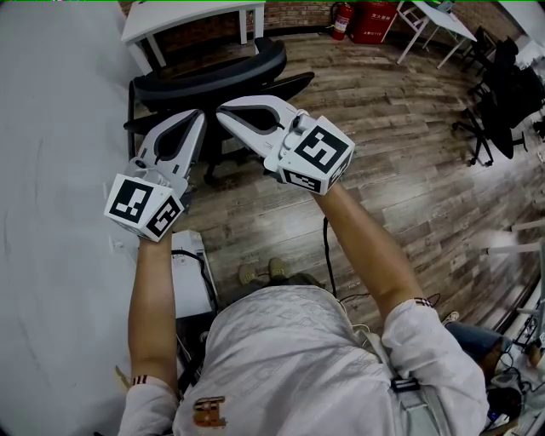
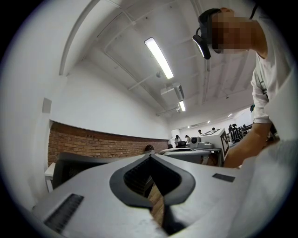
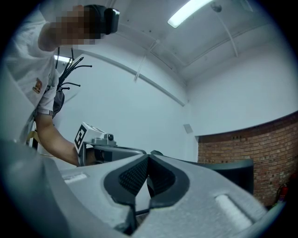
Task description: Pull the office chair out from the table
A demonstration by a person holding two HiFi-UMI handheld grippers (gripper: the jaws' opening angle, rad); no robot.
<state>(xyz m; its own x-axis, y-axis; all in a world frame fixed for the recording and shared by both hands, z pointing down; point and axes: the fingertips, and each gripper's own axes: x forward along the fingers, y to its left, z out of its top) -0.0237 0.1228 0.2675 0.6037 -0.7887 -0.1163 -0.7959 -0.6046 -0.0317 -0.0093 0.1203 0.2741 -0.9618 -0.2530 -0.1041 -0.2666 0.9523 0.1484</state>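
A black office chair (image 1: 213,75) stands on the wooden floor just in front of a white table (image 1: 192,15) at the top left of the head view. My left gripper (image 1: 201,114) and right gripper (image 1: 220,113) are side by side, tips nearly meeting, right at the near edge of the chair's backrest. Both are shut with nothing between the jaws. In the left gripper view the shut left gripper (image 2: 150,156) has the dark backrest (image 2: 70,167) behind it on the left. In the right gripper view the shut right gripper (image 3: 149,155) has the backrest (image 3: 233,172) behind it on the right.
A white wall runs along the left. A white box (image 1: 189,274) and a black cable (image 1: 326,255) lie on the floor near my feet. A red fire extinguisher (image 1: 341,19) and a red cabinet (image 1: 373,20) stand at the back, a white table (image 1: 443,21) and black chairs (image 1: 502,94) at the right.
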